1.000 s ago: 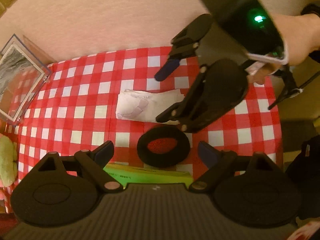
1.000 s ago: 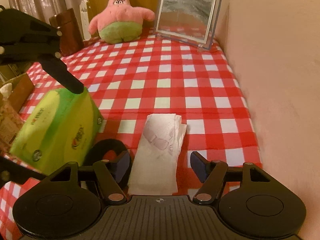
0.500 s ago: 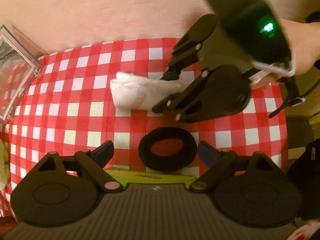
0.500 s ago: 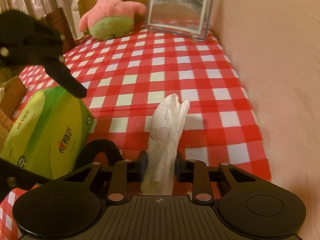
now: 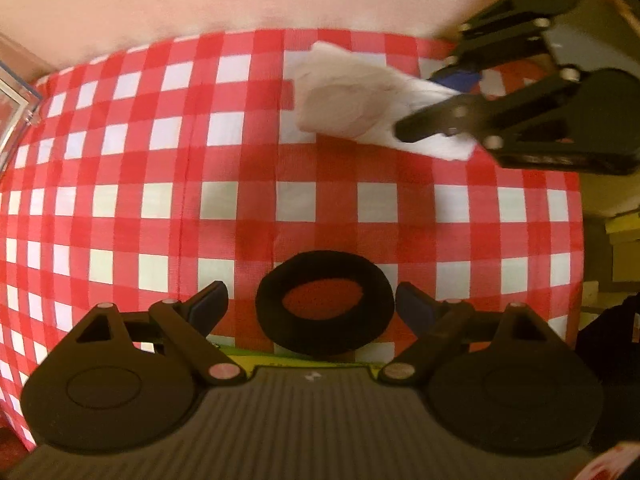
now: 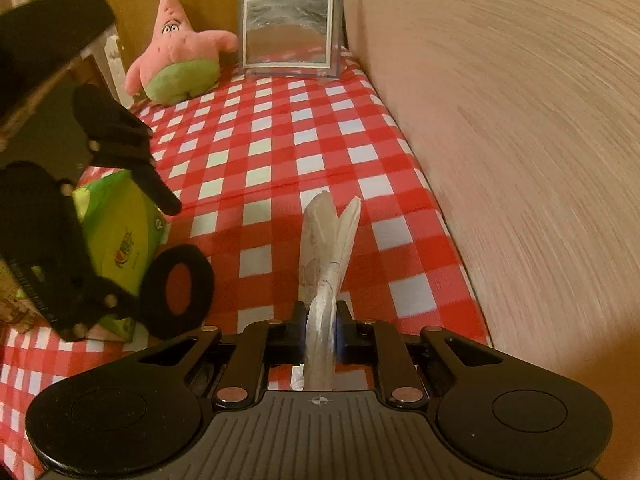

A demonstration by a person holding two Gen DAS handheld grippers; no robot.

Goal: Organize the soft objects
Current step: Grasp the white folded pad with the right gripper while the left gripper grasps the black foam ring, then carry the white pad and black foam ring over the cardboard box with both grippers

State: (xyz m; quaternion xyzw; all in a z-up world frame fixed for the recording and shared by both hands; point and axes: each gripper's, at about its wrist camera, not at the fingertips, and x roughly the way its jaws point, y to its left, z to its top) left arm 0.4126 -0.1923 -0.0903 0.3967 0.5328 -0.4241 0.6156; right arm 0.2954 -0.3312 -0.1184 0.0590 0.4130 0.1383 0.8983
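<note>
My right gripper (image 6: 320, 328) is shut on a folded white tissue (image 6: 326, 252) and holds it lifted above the red checked tablecloth (image 6: 280, 152). In the left wrist view the tissue (image 5: 352, 96) hangs from the right gripper (image 5: 444, 104) at the upper right. My left gripper (image 5: 312, 304) is open, with a black foam ring (image 5: 324, 304) lying on the cloth between its fingers. The ring (image 6: 176, 292) leans against a green tissue box (image 6: 116, 240) in the right wrist view, under the left gripper (image 6: 120, 216).
A pink star plush (image 6: 180, 56) and a framed mirror (image 6: 292, 36) stand at the far end of the table. A beige wall (image 6: 520, 160) runs along the right side. The table edge (image 5: 576, 240) drops off at the right in the left wrist view.
My right gripper closed on the tissue and lifted it off the cloth, moving right and away. The left gripper stayed open near the black ring.
</note>
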